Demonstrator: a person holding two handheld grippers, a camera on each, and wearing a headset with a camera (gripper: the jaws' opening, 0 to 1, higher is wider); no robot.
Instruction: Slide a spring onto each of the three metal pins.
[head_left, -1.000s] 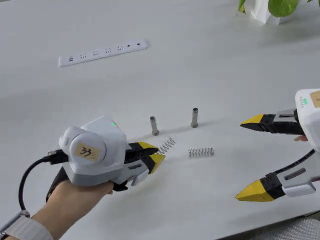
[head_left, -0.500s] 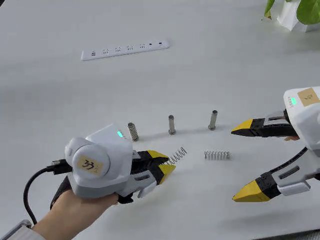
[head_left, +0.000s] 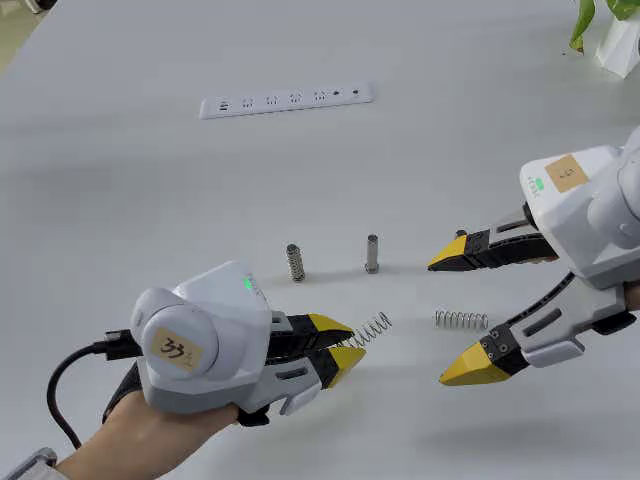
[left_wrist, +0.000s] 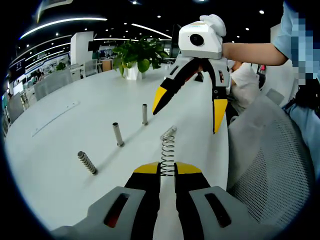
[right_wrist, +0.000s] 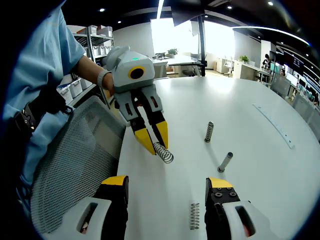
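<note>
- The left hand-held gripper (head_left: 345, 347) sits low at the left of the head view, gripped in a hand (head_left: 150, 435). Its yellow-tipped jaws are closed on one end of the held spring (head_left: 372, 328), and the rest of the coil juts out past the tips, up and to the right.
- The sprung pin (head_left: 295, 262) stands upright on the bench (head_left: 150, 200) with a spring already around it. It is beyond the left hand-held gripper's tips and apart from them.
- The middle pin (head_left: 372, 253) stands bare just right of it. The free end of the held spring points towards this pin but is clear of it.
- The third pin (left_wrist: 145, 114), also bare, ends the row in the left gripper view, close to a yellow tip of the other tool.
- The loose spring (head_left: 462, 320) lies flat on the bench, nearer the person than the pins. In the head view it falls between the two spread jaws at the right.
- The right hand-held gripper (head_left: 444, 322) has its jaws wide apart and carries nothing. In its own view the loose spring lies just inside the right-hand jaw.
- A power strip (head_left: 287, 100) lies well behind the pins, and a potted plant (head_left: 605, 30) stands at the far right corner.
</note>
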